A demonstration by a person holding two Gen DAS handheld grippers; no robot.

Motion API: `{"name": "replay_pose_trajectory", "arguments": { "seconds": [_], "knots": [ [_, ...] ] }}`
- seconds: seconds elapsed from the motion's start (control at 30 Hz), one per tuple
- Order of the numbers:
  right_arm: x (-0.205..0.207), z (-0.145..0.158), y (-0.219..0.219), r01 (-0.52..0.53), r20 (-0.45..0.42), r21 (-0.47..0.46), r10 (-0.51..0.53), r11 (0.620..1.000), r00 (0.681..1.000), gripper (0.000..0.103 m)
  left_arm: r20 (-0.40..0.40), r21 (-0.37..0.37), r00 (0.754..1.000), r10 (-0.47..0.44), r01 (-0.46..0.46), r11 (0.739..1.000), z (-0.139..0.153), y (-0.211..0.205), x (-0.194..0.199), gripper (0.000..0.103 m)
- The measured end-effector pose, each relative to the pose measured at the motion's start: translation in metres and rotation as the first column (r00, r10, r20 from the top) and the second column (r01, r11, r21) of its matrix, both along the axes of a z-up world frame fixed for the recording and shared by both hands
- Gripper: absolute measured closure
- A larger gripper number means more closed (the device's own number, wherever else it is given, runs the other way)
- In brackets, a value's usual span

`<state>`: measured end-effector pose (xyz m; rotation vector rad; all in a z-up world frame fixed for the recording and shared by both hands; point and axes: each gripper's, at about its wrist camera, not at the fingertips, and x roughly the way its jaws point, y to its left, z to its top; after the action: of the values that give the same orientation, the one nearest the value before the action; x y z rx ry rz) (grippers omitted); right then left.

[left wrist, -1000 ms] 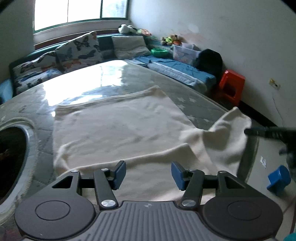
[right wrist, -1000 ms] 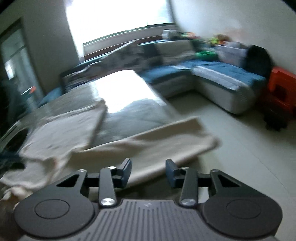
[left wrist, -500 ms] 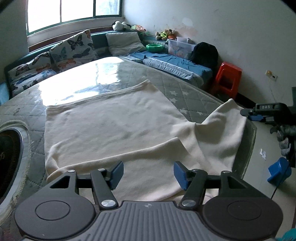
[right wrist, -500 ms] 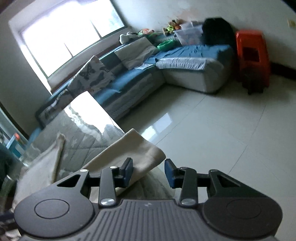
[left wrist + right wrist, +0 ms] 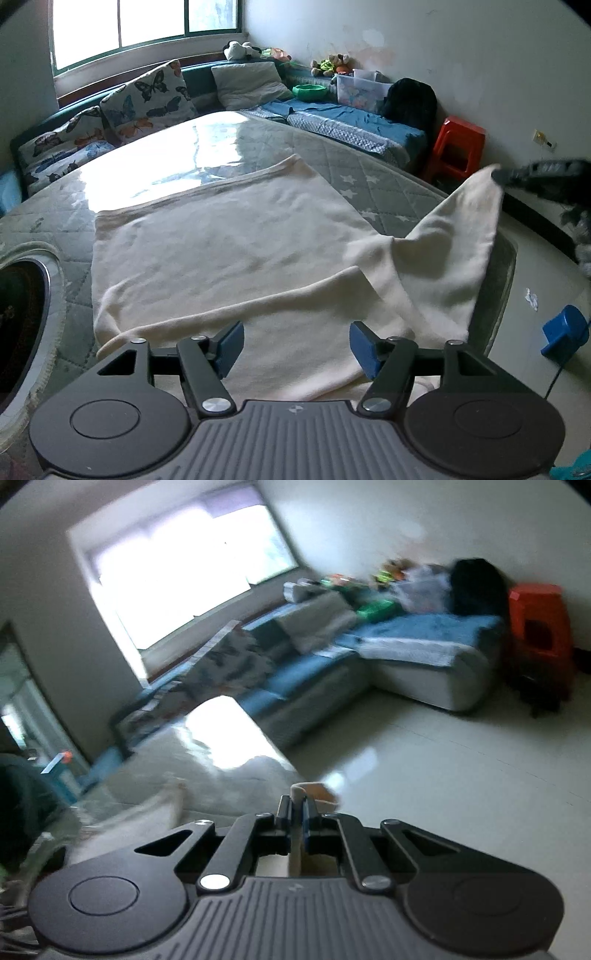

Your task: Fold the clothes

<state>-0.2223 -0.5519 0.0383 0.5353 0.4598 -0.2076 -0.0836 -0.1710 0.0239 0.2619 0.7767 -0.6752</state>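
Left gripper (image 5: 296, 345): fingers wide apart, holding nothing, low over the garment's near edge.
Right gripper (image 5: 294, 814): closed on a sleeve (image 5: 469, 225) end, raised at right.
Garment (image 5: 221, 236): cream, spread flat on a quilted table (image 5: 376, 173).
Risk: thin pinch may slip; dragging could bunch the body.
Room: sofa (image 5: 332, 118) far, red stool (image 5: 456, 147) right, pale tile floor (image 5: 461, 775).
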Motion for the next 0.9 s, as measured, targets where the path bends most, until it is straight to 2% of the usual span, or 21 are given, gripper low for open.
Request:
{"name": "replay_pose_trajectory", "arguments": {
  "seconds": [0.1, 0.2, 0.37, 0.57, 0.73, 0.83, 0.9],
  "knots": [
    [0.008, 0.029, 0.025, -0.105, 0.043, -0.025, 0.106, 0.994, 0.993, 0.098, 0.01, -0.007, 1.0, 0.018, -0.018, 1.0, 0.003, 0.008, 0.001, 0.036],
    [0.022, 0.054, 0.054, -0.214, 0.076, -0.045, 0.217, 0.976, 0.973, 0.098, 0.028, -0.019, 0.999, 0.045, -0.045, 0.999, 0.008, 0.021, 0.002, 0.033],
    [0.052, 0.081, 0.115, -0.401, 0.088, -0.092, 0.409, 0.911, 0.908, 0.098, 0.058, -0.045, 0.993, 0.105, -0.103, 0.994, 0.016, 0.048, 0.004, 0.03],
    [0.085, 0.088, 0.195, -0.589, 0.061, -0.111, 0.597, 0.801, 0.8, 0.098, 0.066, -0.072, 0.981, 0.183, -0.179, 0.981, 0.019, 0.083, 0.004, 0.029],
    [0.102, 0.081, 0.253, -0.693, 0.028, -0.109, 0.699, 0.712, 0.714, 0.098, 0.054, -0.081, 0.969, 0.24, -0.236, 0.968, 0.016, 0.107, 0.004, 0.029],
    [0.104, 0.074, 0.275, -0.73, -0.002, -0.102, 0.733, 0.676, 0.68, 0.097, 0.045, -0.08, 0.964, 0.261, -0.257, 0.963, 0.014, 0.116, 0.004, 0.029],
    [0.106, 0.069, 0.285, -0.748, -0.017, -0.098, 0.75, 0.657, 0.661, 0.091, 0.038, -0.079, 0.961, 0.273, -0.269, 0.96, 0.013, 0.12, 0.004, 0.029]
  ]
}}
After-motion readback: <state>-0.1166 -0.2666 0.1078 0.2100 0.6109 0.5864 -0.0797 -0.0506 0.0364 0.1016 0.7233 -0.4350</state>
